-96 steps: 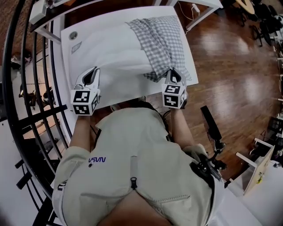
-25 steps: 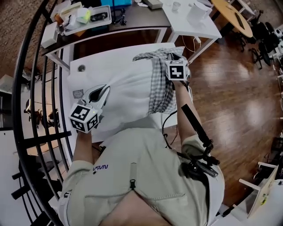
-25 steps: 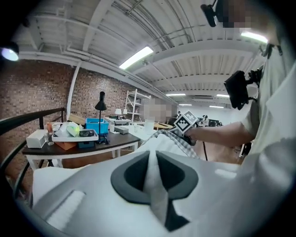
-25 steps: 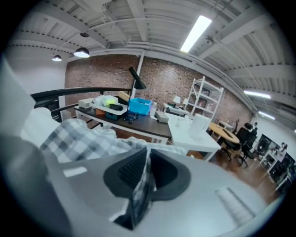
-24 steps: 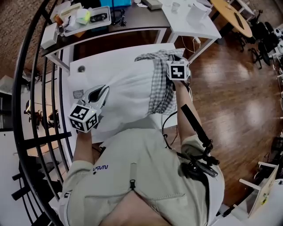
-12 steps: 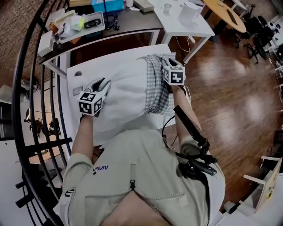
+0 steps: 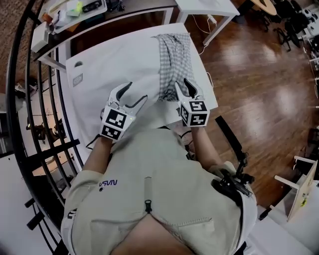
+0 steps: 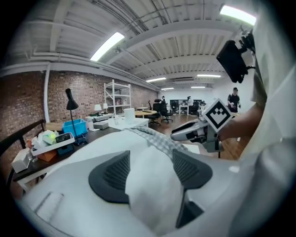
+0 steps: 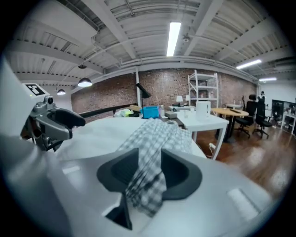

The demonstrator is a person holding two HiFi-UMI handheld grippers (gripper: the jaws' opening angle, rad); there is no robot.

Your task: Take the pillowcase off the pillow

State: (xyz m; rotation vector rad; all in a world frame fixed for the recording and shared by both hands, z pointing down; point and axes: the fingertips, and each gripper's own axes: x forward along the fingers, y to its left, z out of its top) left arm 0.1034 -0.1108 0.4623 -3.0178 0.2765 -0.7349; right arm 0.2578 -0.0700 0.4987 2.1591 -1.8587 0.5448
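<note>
A white pillow (image 7: pixel 124 60) lies on the white table (image 7: pixel 82 107), with the grey checked pillowcase (image 7: pixel 174 55) bunched in a strip along its right side. At the pillow's near edge, my left gripper (image 7: pixel 137 91) has its jaws wide and still opening. In the left gripper view (image 8: pixel 150 171), a fold of white pillow cloth (image 8: pixel 152 185) lies loose between the pads. My right gripper (image 7: pixel 182 84) is at the pillowcase's near end, its jaws also opening. The right gripper view (image 9: pixel 149 173) shows the checked cloth (image 9: pixel 152 134) draped between the pads.
A black curved railing (image 7: pixel 30 124) runs down the left. A dark desk with trays (image 7: pixel 99 7) and a white table (image 7: pixel 204 5) stand behind. Wooden floor (image 7: pixel 259 99) lies to the right. The table's near edge is against the person's body.
Both grippers have come back to the table's near edge, the right one from the pillow's far end. Both sets of jaws, shut before, now stand apart. The pillowcase lies stretched along the right side.
</note>
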